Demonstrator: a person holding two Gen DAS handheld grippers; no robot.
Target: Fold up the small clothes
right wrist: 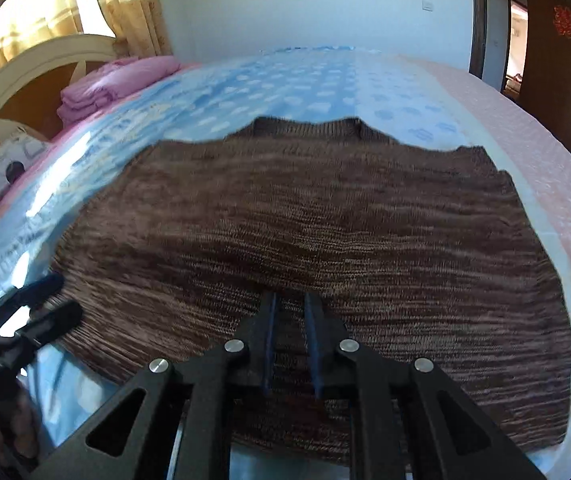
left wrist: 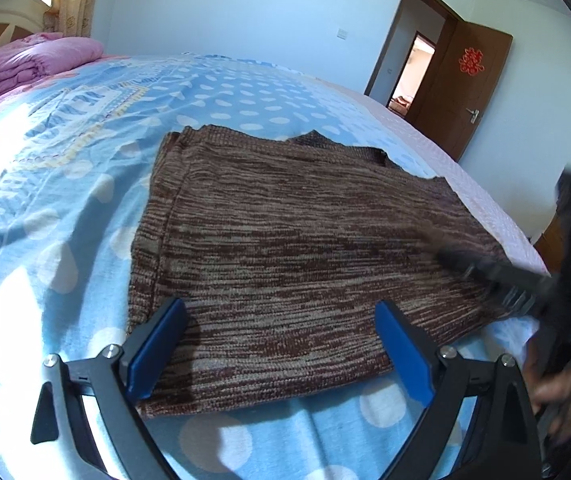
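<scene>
A brown knitted sweater point(left wrist: 285, 220) point(right wrist: 325, 220) lies flat on the blue dotted blanket point(left wrist: 85, 160), collar at the far side and sleeves folded in. My left gripper point(left wrist: 281, 306) stands wide open over the sweater's near left corner, with nothing between its blue pads point(left wrist: 157, 352). It also shows at the left edge of the right wrist view as the left gripper point(right wrist: 65, 296). My right gripper point(right wrist: 290, 297) hovers above the sweater's near middle, jaws a narrow slit apart with no cloth pinched. In the left wrist view the right gripper point(left wrist: 485, 272) is a dark blur over the sweater's right edge.
A folded pink quilt point(left wrist: 33, 60) point(right wrist: 101, 84) sits by the cream headboard point(right wrist: 25, 72). The bed's right edge has pale pink sheet point(right wrist: 545, 160). A brown door point(left wrist: 465, 80) stands open beyond. A hand point(left wrist: 557, 392) grips the right tool.
</scene>
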